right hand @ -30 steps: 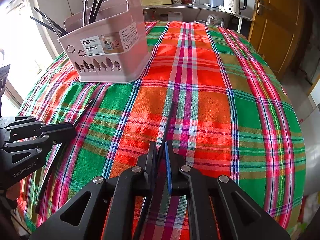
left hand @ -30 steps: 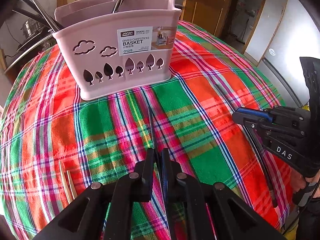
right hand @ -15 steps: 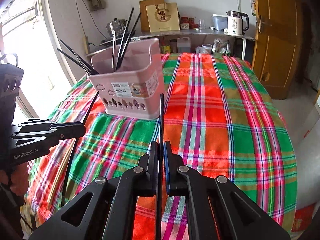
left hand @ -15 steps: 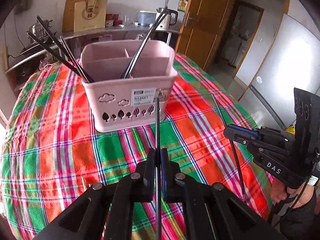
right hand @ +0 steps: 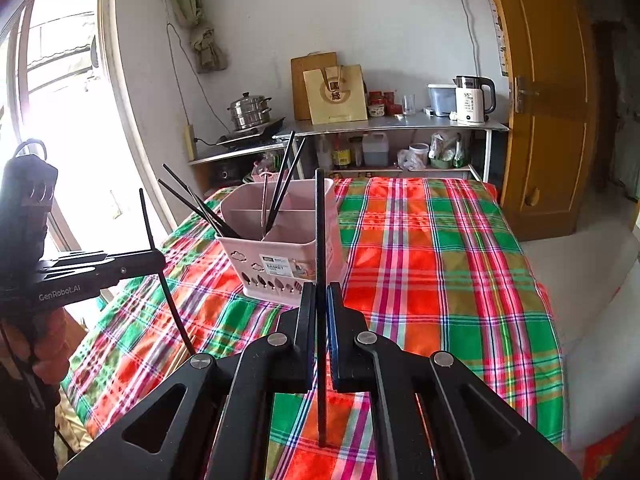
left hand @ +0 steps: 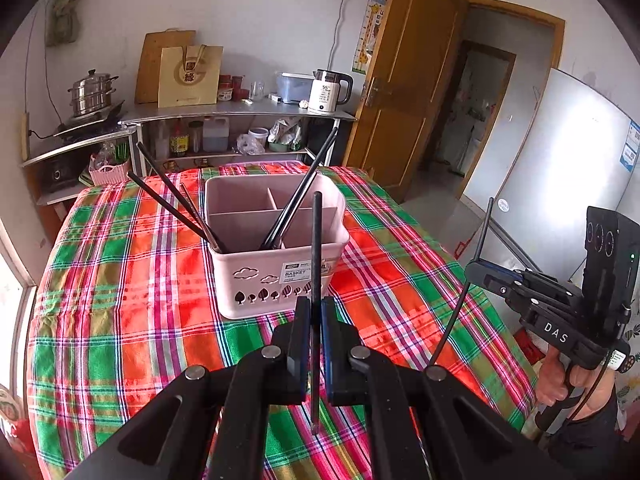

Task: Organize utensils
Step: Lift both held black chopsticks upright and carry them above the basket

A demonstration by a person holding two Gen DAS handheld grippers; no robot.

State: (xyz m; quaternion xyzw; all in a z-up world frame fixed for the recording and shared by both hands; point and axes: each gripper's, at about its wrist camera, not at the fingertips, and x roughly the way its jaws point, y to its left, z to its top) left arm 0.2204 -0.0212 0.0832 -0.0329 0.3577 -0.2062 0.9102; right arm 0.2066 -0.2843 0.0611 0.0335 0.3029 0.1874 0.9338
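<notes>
A pink divided chopstick basket [left hand: 276, 264] stands on the plaid tablecloth, with several black chopsticks leaning in its compartments; it also shows in the right wrist view [right hand: 280, 256]. My left gripper [left hand: 316, 308] is shut on a black chopstick [left hand: 317, 240], held upright above the table in front of the basket. My right gripper [right hand: 318, 296] is shut on another black chopstick [right hand: 320, 224], also upright. Each gripper shows in the other's view, the right one [left hand: 476, 272] at the table's right side, the left one [right hand: 156, 258] at its left.
The plaid tablecloth [left hand: 120, 320] covers the whole table. Light wooden chopsticks lie near the table's left edge [right hand: 180, 354]. Behind the table a steel shelf [left hand: 240, 110] holds a kettle, pot and bags. A wooden door [right hand: 540, 120] is at the right.
Both grippers have risen from the tablecloth, each lifting its black chopstick and tilting it upright. The view now takes in the basket top and the room.
</notes>
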